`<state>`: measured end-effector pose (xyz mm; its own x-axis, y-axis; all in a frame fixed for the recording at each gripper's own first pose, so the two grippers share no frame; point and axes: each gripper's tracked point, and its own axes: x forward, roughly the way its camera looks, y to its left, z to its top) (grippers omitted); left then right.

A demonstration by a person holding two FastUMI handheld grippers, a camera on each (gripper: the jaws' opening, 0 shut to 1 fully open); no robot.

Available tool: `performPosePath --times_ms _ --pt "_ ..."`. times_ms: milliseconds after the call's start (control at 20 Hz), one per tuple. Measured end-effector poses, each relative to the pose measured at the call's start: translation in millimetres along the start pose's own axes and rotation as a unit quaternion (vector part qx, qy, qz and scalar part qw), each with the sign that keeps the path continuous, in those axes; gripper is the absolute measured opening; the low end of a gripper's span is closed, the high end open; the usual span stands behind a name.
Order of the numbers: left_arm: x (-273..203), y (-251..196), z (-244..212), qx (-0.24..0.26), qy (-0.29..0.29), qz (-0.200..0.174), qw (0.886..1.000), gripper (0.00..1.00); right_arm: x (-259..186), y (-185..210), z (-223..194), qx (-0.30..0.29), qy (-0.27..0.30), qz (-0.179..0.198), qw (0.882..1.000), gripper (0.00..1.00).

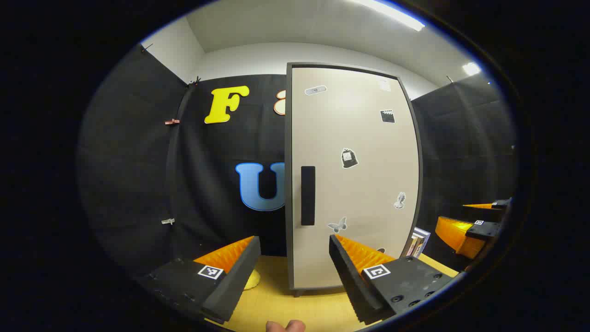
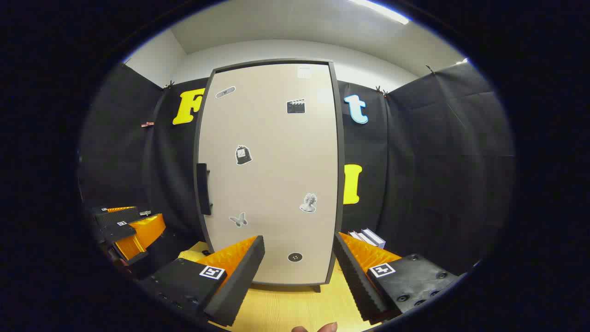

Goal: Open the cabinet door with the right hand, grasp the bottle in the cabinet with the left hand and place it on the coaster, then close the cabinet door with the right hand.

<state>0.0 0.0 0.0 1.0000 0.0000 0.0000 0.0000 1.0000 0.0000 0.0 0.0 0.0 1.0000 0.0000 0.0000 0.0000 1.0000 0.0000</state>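
Cabinet [image 2: 269,175] on table [image 2: 281,309]; books [image 2: 368,237] at its right, handle [image 2: 203,189] on door's left edge.

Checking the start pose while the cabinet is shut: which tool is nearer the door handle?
Left, narrowly. The left tool faces the handle almost straight ahead, in line with the gap between its fingers. The right tool faces the door mid-panel, with the handle off to its left.

Shut cabinet door [image 2: 272,175] ahead, bare tabletop [image 2: 286,309] before it.
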Motion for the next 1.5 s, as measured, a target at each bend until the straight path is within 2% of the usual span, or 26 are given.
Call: performPosePath --times_ms 50,500,1150,1500 --pt "-1 4 -1 0.002 -0.002 0.000 1.000 0.95 -1 3 -1 -0.001 0.001 0.000 1.000 0.97" --pt "-4 26 -6 0.003 0.000 -0.001 1.000 0.95 -6 19 8 -0.001 -0.012 -0.004 1.000 0.98" --pt "-2 29 -8 0.007 0.000 -0.004 1.000 0.94 -4 25 7 -0.001 -0.007 -0.003 1.000 0.97" --pt "0 51 -10 0.006 0.001 0.003 1.000 0.95 15 63 19 0.007 -0.014 0.021 1.000 0.97"
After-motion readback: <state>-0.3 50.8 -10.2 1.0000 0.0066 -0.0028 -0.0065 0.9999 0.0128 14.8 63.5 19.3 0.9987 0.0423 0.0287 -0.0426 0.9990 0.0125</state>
